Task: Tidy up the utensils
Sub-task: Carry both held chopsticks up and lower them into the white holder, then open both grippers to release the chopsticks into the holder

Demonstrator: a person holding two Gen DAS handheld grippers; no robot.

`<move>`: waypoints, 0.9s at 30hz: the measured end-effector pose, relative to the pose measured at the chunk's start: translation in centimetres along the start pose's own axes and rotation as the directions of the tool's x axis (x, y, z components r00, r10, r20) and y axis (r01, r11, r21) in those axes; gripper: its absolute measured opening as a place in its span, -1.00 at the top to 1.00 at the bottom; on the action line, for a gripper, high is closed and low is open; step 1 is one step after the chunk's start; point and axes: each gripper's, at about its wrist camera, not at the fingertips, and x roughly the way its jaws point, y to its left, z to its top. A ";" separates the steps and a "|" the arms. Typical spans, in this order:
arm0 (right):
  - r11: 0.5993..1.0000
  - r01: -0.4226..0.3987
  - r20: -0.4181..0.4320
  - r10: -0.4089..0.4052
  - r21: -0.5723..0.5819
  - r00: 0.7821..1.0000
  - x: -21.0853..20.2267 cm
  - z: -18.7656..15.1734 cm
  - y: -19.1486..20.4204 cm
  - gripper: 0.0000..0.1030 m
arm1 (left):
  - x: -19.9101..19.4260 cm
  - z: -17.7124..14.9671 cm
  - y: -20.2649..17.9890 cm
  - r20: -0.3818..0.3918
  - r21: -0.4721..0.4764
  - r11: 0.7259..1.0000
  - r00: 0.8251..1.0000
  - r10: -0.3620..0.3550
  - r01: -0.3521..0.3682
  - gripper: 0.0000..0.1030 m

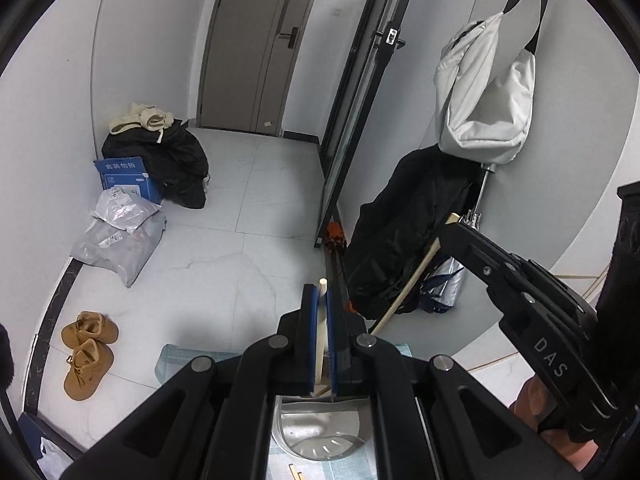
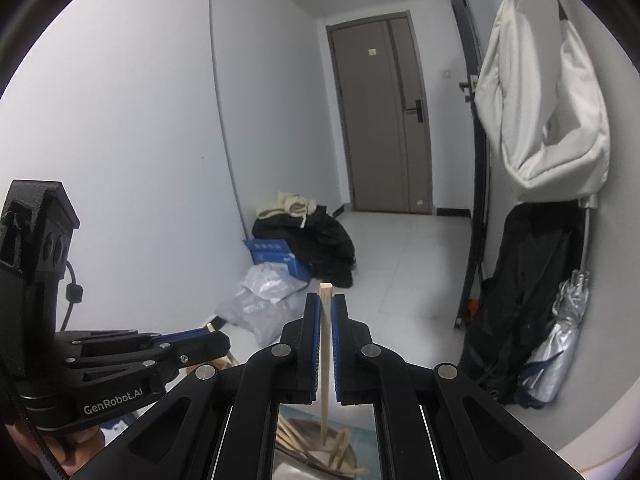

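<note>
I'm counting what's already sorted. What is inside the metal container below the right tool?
Through the gap under the right tool, the metal container holds several wooden utensils, some crossing. The tool's body covers most of the container, so no full count is possible.

"DAS" on right hand-held gripper (image 1: 450,226); "GenRobot.AI" on left hand-held gripper (image 2: 208,330)

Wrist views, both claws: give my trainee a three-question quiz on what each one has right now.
1. True or false: the left claw is shut on a chopstick.
2. The right claw holds: A) a spoon, B) a chopstick, C) nothing.
3. Fill in: below the right claw, more chopsticks lie in a ____.

Key: 1 true; 2 B; 3 bowl.
</note>
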 end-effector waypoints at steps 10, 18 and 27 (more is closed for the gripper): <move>1.000 -0.024 -0.021 0.024 0.002 0.999 2.0 -2.4 -0.7 0.91 | 1.9 -0.5 1.2 -0.044 -0.007 0.999 0.998 -0.036 0.036 0.99; 0.998 -0.059 -0.027 0.059 -0.001 0.998 2.4 -4.6 -0.9 0.91 | 3.2 -1.8 1.5 -0.101 -0.007 0.996 0.991 -0.087 0.086 0.99; 0.993 -0.102 -0.095 0.107 0.055 0.990 3.3 -7.1 -2.0 0.85 | 4.8 -3.5 1.0 -0.197 0.048 0.989 0.972 -0.128 0.140 0.99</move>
